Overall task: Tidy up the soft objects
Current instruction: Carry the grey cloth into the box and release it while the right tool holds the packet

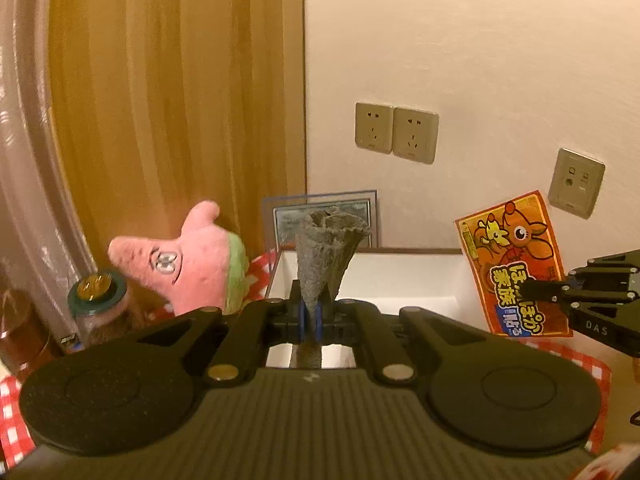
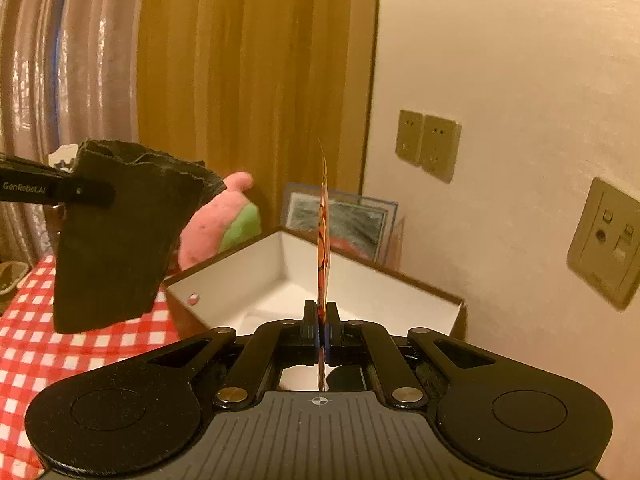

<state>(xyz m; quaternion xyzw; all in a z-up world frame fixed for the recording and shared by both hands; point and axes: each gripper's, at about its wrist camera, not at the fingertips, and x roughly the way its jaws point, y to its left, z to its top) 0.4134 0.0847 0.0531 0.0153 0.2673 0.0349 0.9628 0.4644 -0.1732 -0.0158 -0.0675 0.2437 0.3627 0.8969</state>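
My left gripper (image 1: 311, 312) is shut on a dark grey sponge (image 1: 326, 252) that sticks up in front of the white open box (image 1: 400, 276). In the right wrist view the sponge (image 2: 120, 240) hangs at the left, above the checked cloth. My right gripper (image 2: 322, 312) is shut on an orange printed packet (image 2: 323, 240), seen edge-on above the box (image 2: 260, 276). In the left wrist view the packet (image 1: 516, 264) is held at the right by the right gripper (image 1: 536, 290). A pink and green plush toy (image 1: 188, 264) lies left of the box, against the wooden panel.
A red and white checked cloth (image 2: 60, 344) covers the table. A jar with a green lid (image 1: 96, 300) stands at the left. A framed picture (image 1: 340, 216) leans on the wall behind the box. Wall sockets (image 1: 396, 134) are above. A curtain (image 1: 24, 160) hangs at the far left.
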